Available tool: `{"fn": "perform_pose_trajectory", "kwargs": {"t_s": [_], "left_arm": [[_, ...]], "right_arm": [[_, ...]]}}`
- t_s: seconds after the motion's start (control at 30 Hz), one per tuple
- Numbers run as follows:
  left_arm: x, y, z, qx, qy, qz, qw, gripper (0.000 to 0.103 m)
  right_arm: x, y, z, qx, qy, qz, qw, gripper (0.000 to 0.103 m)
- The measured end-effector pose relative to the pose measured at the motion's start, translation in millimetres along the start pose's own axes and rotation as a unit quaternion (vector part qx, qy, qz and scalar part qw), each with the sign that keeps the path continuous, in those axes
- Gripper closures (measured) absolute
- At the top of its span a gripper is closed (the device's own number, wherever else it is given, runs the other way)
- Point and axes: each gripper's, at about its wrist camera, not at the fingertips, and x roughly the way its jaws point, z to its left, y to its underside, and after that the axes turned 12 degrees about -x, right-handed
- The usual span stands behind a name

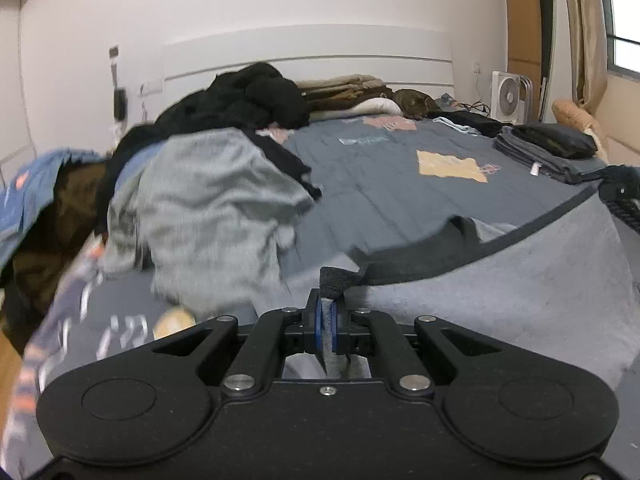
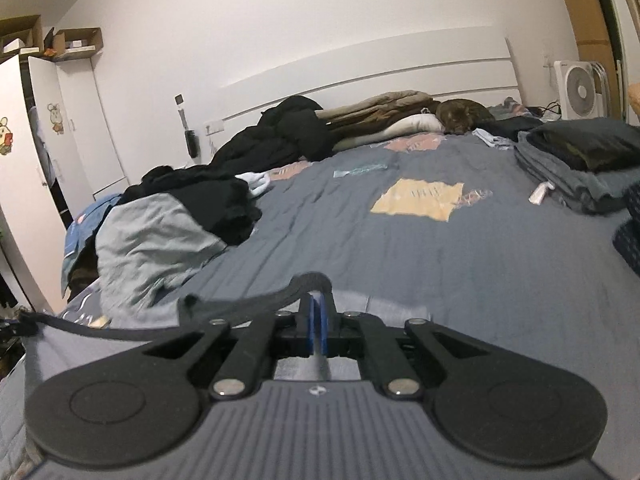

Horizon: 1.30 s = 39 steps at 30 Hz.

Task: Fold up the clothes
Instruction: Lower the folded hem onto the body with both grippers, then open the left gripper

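Note:
A grey garment with a dark band along its top edge hangs stretched between my two grippers above the bed. In the left wrist view my left gripper is shut on the band's near end, and fabric fills the gap between the blue pads. The right gripper shows at the far right edge, holding the other end. In the right wrist view my right gripper is shut on the dark band, and the grey garment runs off to the left.
The blue-grey bed cover lies ahead. A heap of unfolded clothes, pale grey and black, sits on its left. A folded stack rests at the right. A cat lies by the pillows, and a white fan stands beyond.

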Motion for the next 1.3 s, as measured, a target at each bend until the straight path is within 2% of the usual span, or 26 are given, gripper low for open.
{"fn": "perform_pose_trajectory", "kwargs": {"t_s": [0.13,0.27,0.4,0.57,0.6,0.67,0.7,0.77,0.87,0.9,0.93,1.0,1.13,1.3], "left_arm": [[50.2,-21.7,-1.8,0.034,-0.011,0.014,0.9993,0.098],[83.5,-13.7,-3.7,0.053,-0.008,0.041,0.9977,0.099],[83.3,6.8,2.2,0.048,0.004,0.049,0.9976,0.099],[78.9,13.7,10.9,0.031,0.006,0.050,0.9983,0.099],[79.0,13.8,12.1,0.029,0.005,0.051,0.9983,0.099],[79.7,13.7,13.5,0.025,0.005,0.051,0.9984,0.099],[79.8,13.9,13.8,0.024,0.005,0.051,0.9984,0.099],[80.2,15.1,14.5,0.020,0.004,0.051,0.9985,0.099],[82.5,19.7,16.6,0.013,0.000,0.055,0.9984,0.099],[83.3,21.8,17.9,0.011,-0.001,0.058,0.9982,0.099],[83.5,23.4,18.6,0.010,-0.002,0.060,0.9981,0.099],[81.8,25.3,20.0,0.007,-0.003,0.060,0.9982,0.099],[71.5,18.0,20.7,-0.001,-0.001,0.043,0.9991,0.099],[67.5,-3.0,14.5,0.008,0.001,0.021,0.9997,0.100]], "right_arm": [[39.2,-17.5,-13.0,-0.007,0.003,0.005,1.000,0.103],[82.8,-13.5,-16.6,-0.019,-0.034,0.067,0.997,0.103],[97.4,4.3,-18.3,-0.031,-0.050,0.119,0.991,0.099],[104.3,23.5,-20.8,-0.018,-0.063,0.166,0.984,0.096],[104.3,25.5,-17.1,-0.029,-0.060,0.169,0.983,0.093],[104.8,28.9,-10.4,-0.049,-0.053,0.174,0.982,0.078],[107.1,29.3,-9.8,-0.054,-0.048,0.178,0.981,0.066],[112.4,32.2,-8.2,-0.053,-0.045,0.186,0.980,0.063],[118.1,37.1,-6.4,-0.053,-0.047,0.192,0.979,0.067],[118.6,38.7,-5.4,-0.056,-0.043,0.193,0.979,0.082],[119.0,40.2,-4.4,-0.058,-0.040,0.193,0.979,0.094],[115.2,40.2,-4.0,-0.055,-0.036,0.184,0.981,0.100],[95.0,26.8,-2.3,-0.053,-0.039,0.142,0.988,0.102],[78.3,-13.1,4.3,-0.060,-0.037,0.082,0.994,0.102]]}}
